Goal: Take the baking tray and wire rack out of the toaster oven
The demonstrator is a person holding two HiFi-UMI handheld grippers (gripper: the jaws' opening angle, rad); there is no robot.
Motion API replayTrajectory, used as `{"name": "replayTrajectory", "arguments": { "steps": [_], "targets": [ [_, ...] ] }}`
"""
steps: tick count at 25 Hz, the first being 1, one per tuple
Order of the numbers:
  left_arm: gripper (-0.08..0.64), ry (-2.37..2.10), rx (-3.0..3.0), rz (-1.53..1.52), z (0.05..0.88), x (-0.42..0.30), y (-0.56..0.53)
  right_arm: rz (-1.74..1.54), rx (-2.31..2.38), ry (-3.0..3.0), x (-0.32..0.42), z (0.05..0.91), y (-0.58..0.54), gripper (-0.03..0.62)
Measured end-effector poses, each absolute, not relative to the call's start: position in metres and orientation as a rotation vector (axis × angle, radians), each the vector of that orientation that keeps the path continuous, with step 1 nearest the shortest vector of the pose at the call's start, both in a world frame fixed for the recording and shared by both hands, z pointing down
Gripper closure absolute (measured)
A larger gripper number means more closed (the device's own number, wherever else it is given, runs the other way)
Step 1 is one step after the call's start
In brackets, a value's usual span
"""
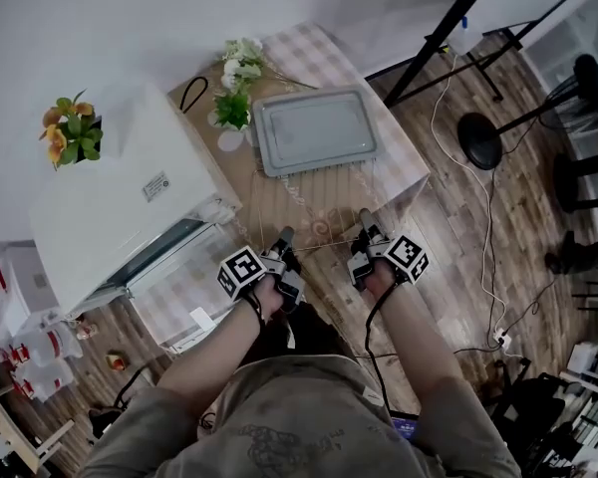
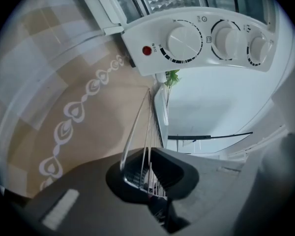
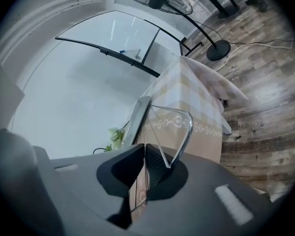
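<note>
Metal wire rack (image 1: pixel 324 205) is already out of the toaster oven (image 1: pixel 130 197), so I'd say this is nearly wrapped up. The left hand-held gripper (image 1: pixel 286 237) and the right hand-held gripper (image 1: pixel 363 229) each pinch the rack's near edge, one per corner. The rack stretches out straight ahead of both of them over the counter (image 1: pixel 404 162).

In the left gripper view the jaws are clamped narrow on a few of the rack's wires. In the right gripper view they're pressed together on the bent corner wire, no gap. The baking tray (image 1: pixel 317 132) sits flat on the counter just past the rack's far edge, dead ahead of both grippers, with nothing holding it. So the tray looks done. My guess is all that's left is setting the rack down and letting go.

The oven is off to the left of the left hand-held gripper with its door (image 1: pixel 164 252) hanging open.

Stuff I can't make out:
- whether the rack rests on the counter or hangs just above it
- whether its far edge touches the tray or stops short, since the wires nearly vanish against the patterned cloth
- the inside of the oven, which no view looks into properly
- the counter's near edge, hidden under the arms
</note>
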State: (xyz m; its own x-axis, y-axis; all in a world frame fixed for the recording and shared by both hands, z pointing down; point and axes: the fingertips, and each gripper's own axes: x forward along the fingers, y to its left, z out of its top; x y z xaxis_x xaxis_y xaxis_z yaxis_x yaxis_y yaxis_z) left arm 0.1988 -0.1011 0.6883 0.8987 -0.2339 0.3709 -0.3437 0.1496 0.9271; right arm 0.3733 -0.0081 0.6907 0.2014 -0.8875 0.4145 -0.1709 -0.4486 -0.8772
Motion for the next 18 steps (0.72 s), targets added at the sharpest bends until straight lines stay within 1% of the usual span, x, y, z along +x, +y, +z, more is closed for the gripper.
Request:
{"name": "replayTrajectory", "arguments": {
  "steps": [4, 7, 9, 14, 18],
  "targets": [
    [0.538, -0.499, 1.425, 0.078, 0.689, 0.21, -0.109, -1.32, -1.787, 0.985, 0.388, 0.694, -0.02, 0.544],
    [0.517, -0.509, 1.417, 0.12, 0.693, 0.21, -0.105, -1.376, -1.832, 0.972, 0.393, 0.7, -0.019, 0.502],
    [0.495, -0.539, 1.387, 0.146, 0.696, 0.204, -0.104, -1.424, -1.876, 0.968, 0.393, 0.705, -0.016, 0.457],
    [0.422, -0.582, 1.362, 0.17, 0.696, 0.191, -0.106, -1.512, -1.98, 0.967, 0.395, 0.706, -0.013, 0.41],
    [0.408, -0.595, 1.347, 0.205, 0.697, 0.181, -0.098, -1.573, -2.05, 0.953, 0.396, 0.705, -0.009, 0.366]
  ]
}}
